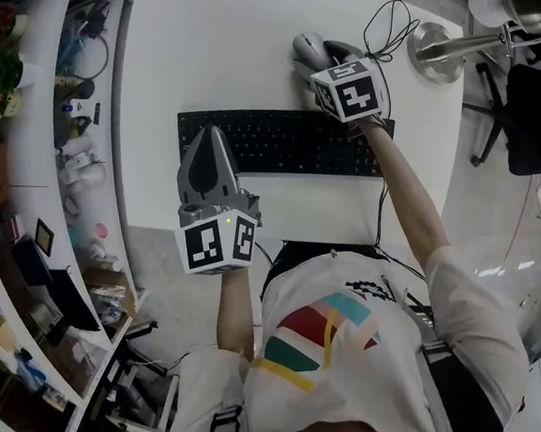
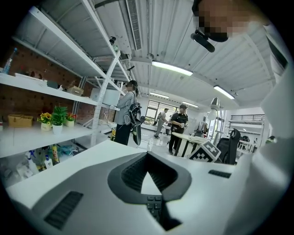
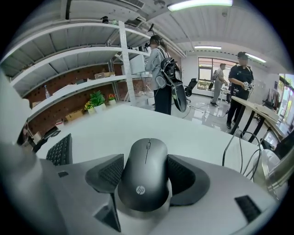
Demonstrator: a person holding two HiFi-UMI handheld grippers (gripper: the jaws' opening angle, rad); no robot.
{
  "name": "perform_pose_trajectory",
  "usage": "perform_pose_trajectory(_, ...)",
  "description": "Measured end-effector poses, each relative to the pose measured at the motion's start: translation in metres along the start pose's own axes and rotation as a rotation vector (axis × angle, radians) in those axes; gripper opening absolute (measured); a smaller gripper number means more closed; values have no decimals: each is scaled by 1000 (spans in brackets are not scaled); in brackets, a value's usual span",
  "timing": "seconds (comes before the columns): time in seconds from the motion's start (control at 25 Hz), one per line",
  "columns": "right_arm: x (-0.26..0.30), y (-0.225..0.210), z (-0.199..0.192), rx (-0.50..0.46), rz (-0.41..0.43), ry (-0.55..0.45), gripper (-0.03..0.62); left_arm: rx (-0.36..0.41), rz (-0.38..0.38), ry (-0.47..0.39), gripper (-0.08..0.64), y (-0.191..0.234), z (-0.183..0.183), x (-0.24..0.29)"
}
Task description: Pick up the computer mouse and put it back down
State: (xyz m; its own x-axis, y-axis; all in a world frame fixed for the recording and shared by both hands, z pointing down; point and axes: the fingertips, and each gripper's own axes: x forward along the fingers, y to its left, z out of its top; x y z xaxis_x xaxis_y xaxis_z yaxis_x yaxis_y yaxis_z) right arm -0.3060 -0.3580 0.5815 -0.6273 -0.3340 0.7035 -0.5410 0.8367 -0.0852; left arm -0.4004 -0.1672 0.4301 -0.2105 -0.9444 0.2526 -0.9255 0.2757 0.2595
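— Where the worktop (image 1: 223, 45) reaches its near edge, what hangs over it?

— The left hand-held gripper (image 1: 209, 140), above the left end of a black keyboard (image 1: 283, 145). Its jaws are drawn together so the tips meet, and nothing sits between them.

— And past the keyboard?

— Just beyond its right end, toward the far right corner, the right hand-held gripper (image 3: 145, 160) has its jaws closed on the computer mouse (image 3: 143, 179). One ribbed dark pad (image 3: 108, 173) presses against each flank.

— Which way does the mouse lie?

— Its long axis runs along the jaws. The nose points to the worktop's far edge and the rounded rear to the person. Whether its underside touches the worktop I cannot tell.

— How does it look?

— Matte dark grey on top, with a scroll wheel set in a thin slit down the midline. There is a pale HP logo on the rear hump and a lighter, silvery shell underneath.

— Anything farther out?

— Thin black cables (image 1: 378, 50) loop near the far right edge, beside a round metal lamp base (image 1: 433, 52).
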Motion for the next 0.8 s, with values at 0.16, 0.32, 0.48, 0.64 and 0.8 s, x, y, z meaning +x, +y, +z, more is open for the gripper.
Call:
perform_pose_trajectory(0.16,8,-5,-6,43,-3,17,307,-11,-3,24,43,0,-10,4)
perform_pose_trajectory(0.32,9,-7,-5,74,1,14,308,-24,-13,31,43,-5,-13,8)
perform_pose_trajectory(0.48,9,-5,-6,69,27,10,308,-21,-26,29,44,-14,-13,11)
perform_pose_trajectory(0.64,6,-5,3,38,4,-24,309,-15,-28,13,44,-15,-6,8)
perform_pose_trajectory(0.8,-28,-2,29,-26,-58,-119,308,-10,-9,-28,43,-15,7,-6)
